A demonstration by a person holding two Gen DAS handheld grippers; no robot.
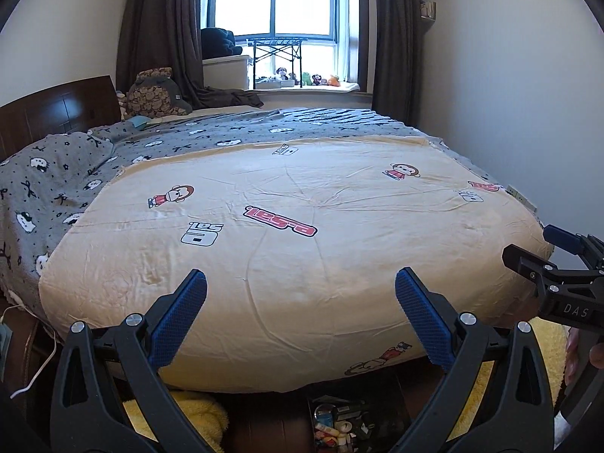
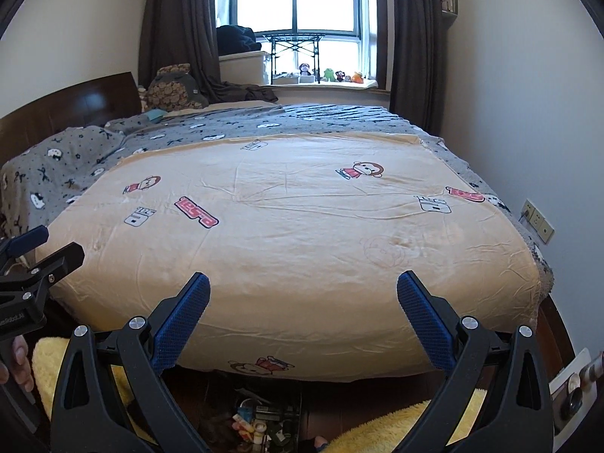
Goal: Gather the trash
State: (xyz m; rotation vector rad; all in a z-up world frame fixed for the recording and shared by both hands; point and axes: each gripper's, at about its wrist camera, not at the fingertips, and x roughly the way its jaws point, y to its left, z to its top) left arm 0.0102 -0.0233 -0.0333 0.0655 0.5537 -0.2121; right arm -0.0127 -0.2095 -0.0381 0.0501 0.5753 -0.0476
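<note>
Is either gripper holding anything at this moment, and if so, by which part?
Nothing is held. The left gripper and right gripper are both open and empty above the beige blanket.

Cartoon-print blanket (image 1: 302,249) over bed (image 1: 56,188)

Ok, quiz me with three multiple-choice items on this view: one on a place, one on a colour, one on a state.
1. Where is the bin of trash?
A. On the bed
B. On the floor at the bed's foot
C. On the sill

2. What colour are the gripper pads?
A. Blue
B. Red
C. Green

3. How are the left gripper and right gripper?
A. Both open, empty
B. Both shut
C. Left shut on a wrapper

Key: B, it shows below the beige blanket's edge; A, blue textured pads; A, fingers spread apart with nothing between.
</note>
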